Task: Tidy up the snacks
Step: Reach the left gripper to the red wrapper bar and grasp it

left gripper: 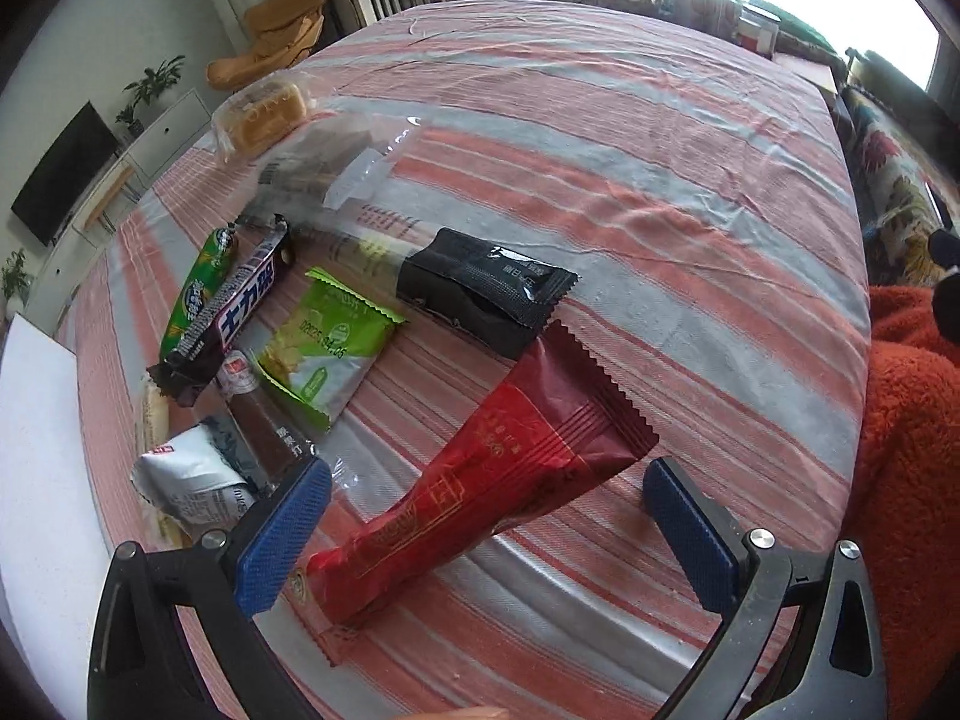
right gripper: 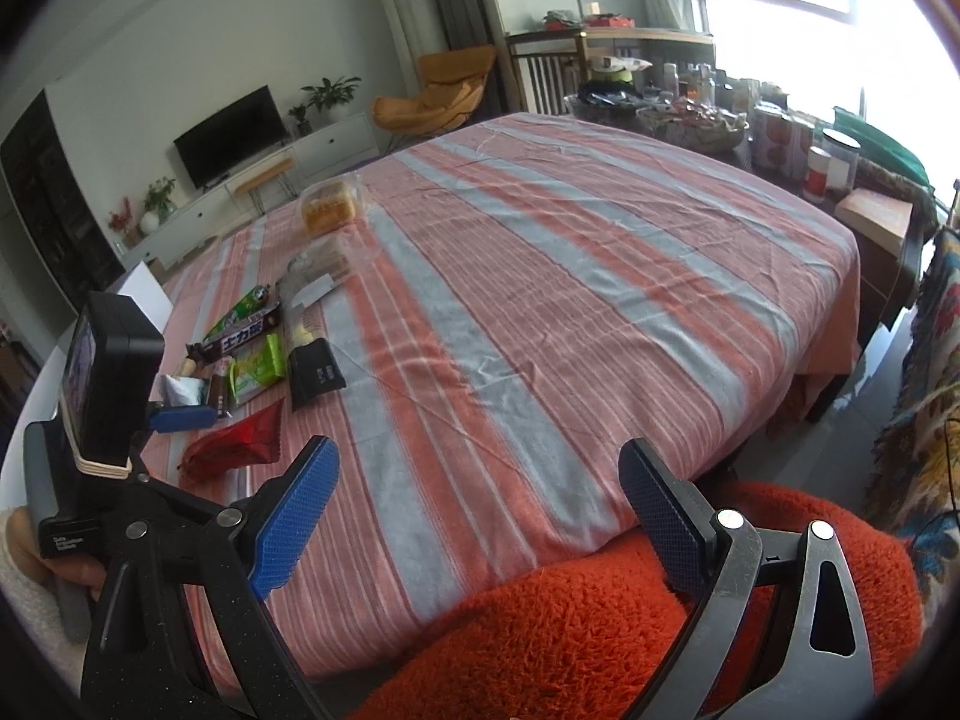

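Left hand-held gripper [left gripper: 486, 498] is spread wide, blue pads [left gripper: 282, 531] on either side of a red snack packet [left gripper: 480, 480] that lies on the counter [left gripper: 660, 210]; neither pad touches it, nothing is pinched. Gold print on the red wrapper is too blurred to read. Right hand-held gripper [right gripper: 480, 498] is also spread wide and empty, hanging over the near edge of the counter above an orange fuzzy garment [right gripper: 570, 618], well apart from the snacks.

Readable writing: the green-white packet [left gripper: 327, 339] has a date stamp "2025.04.05". The dark chocolate bar [left gripper: 231, 312] carries large white Chinese characters, 士力架 (Snickers). Black packet [left gripper: 480, 288] has small white print, not legible. Green sausage-shaped stick [left gripper: 201, 288] lies just beside the chocolate bar, label blurred. Brown stick packet [left gripper: 264, 420] has a red-white logo at its top, text unclear. Silver packet [left gripper: 186, 480] sits just beside the left pad, with a small red mark and grey print, unreadable.

All snacks cluster on the left side of the striped pink-grey cloth. A clear bag of bread [left gripper: 264, 114] lies farther back, with another clear bag [left gripper: 324, 168] near it.
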The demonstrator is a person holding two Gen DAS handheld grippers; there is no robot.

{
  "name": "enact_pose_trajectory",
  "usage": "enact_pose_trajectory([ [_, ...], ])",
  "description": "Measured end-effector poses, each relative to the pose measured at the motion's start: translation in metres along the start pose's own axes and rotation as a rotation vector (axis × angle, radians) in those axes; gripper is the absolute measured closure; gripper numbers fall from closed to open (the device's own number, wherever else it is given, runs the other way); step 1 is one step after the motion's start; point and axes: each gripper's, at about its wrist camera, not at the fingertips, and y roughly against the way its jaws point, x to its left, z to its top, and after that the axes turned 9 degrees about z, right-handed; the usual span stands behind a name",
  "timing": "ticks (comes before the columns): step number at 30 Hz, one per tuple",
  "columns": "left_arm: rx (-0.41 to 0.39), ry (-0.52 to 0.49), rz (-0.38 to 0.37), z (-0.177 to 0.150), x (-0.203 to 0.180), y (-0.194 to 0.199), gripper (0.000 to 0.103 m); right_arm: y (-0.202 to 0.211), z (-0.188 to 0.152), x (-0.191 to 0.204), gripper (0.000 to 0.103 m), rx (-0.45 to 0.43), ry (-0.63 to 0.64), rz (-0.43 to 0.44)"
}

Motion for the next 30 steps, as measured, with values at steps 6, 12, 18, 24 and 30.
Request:
enact_pose_trajectory([
  [6,-0.013,0.072,-0.066,-0.006,0.009,-0.005,0.0,-0.003,-0.001,0.001,0.007,0.011,0.006,0.002],
  [12,-0.024,0.091,-0.077,-0.006,0.01,-0.006,0.0,-0.005,-0.001,0.002,0.007,0.015,0.009,0.0],
  [18,-0.047,0.095,-0.077,-0.009,0.011,-0.005,0.0,-0.005,-0.003,0.004,0.007,0.017,0.02,-0.004],
  [24,-0.055,0.102,-0.073,-0.011,0.011,-0.004,0.0,-0.005,-0.003,0.005,0.007,0.018,0.022,-0.005],
  [30,-0.025,0.092,-0.073,-0.008,0.011,-0.004,0.0,-0.006,-0.003,0.006,0.007,0.019,0.021,-0.004],
])
